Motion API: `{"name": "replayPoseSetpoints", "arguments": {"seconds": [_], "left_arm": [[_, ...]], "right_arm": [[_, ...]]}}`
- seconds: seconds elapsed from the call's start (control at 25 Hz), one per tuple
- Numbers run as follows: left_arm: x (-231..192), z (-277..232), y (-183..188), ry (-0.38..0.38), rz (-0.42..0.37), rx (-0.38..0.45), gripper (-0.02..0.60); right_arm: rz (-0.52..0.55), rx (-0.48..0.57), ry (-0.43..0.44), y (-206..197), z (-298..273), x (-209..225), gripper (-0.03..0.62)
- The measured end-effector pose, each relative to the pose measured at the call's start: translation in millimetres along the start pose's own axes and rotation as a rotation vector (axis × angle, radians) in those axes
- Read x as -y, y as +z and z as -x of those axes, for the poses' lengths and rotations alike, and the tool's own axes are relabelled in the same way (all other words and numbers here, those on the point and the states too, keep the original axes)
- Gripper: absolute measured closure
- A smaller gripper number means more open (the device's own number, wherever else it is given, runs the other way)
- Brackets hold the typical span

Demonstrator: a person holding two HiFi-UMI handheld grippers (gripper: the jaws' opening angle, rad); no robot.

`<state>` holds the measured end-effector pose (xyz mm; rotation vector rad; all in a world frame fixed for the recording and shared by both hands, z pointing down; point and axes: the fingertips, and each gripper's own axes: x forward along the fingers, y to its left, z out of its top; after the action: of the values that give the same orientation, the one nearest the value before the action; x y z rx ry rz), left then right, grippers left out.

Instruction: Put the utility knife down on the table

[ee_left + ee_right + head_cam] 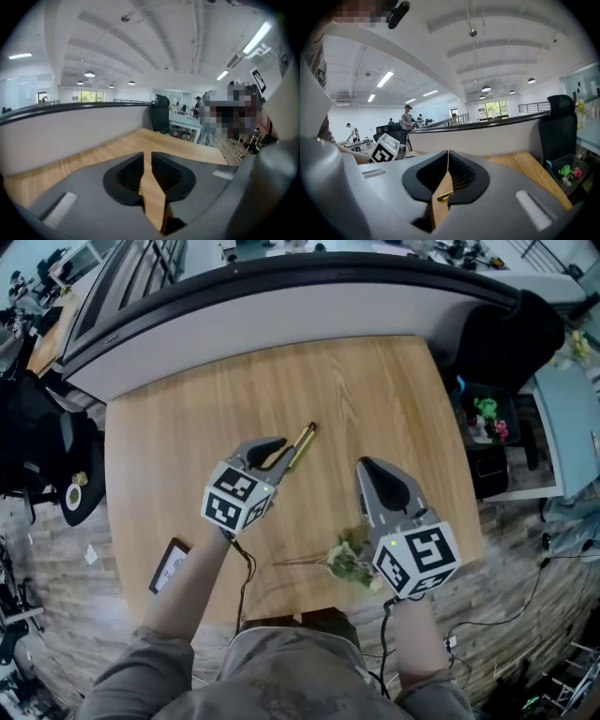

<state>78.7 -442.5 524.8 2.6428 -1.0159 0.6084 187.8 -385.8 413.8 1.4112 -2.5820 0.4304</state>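
The utility knife, slim and yellowish, lies flat on the wooden table near its middle. My left gripper hovers just left of the knife and above it; in the left gripper view its jaws stand a narrow gap apart with only table wood showing between them. My right gripper is held up to the right of the knife, tips together and empty. Through the slot behind its tips a yellow bit of the knife shows on the table below.
A sprig of pale artificial flowers lies near the front edge by my right hand. A dark flat device sits at the left front edge. A curved partition bounds the far side; a black chair and a bin stand at right.
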Motion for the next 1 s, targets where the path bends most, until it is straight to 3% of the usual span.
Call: {"name": "replayPoseSetpoints", "arguments": {"seconds": [0.08, 0.28, 0.52, 0.8, 1.0], "left_arm": [[7.7, 28.6, 19.6, 0.016, -0.034, 0.045, 0.563], [34.5, 90.1, 54.0, 0.003, -0.079, 0.121, 0.58], [64.5, 155.3, 75.2, 0.008, -0.136, 0.18, 0.58], [92.1, 204.9, 68.5, 0.02, -0.11, 0.237, 0.58], [109.2, 218.7, 41.9, 0.008, -0.055, 0.21, 0.58]], "right_arm": [[0.028, 0.038, 0.006, 19.8, 16.4, -12.8, 0.579], [0.162, 0.093, -0.034, 49.2, 53.8, -41.7, 0.579], [0.156, 0.133, -0.017, 61.0, 95.6, -76.0, 0.579], [0.123, 0.09, 0.009, 40.8, 126.3, -100.2, 0.579], [0.09, 0.032, 0.006, 14.1, 132.2, -110.0, 0.579]]}}
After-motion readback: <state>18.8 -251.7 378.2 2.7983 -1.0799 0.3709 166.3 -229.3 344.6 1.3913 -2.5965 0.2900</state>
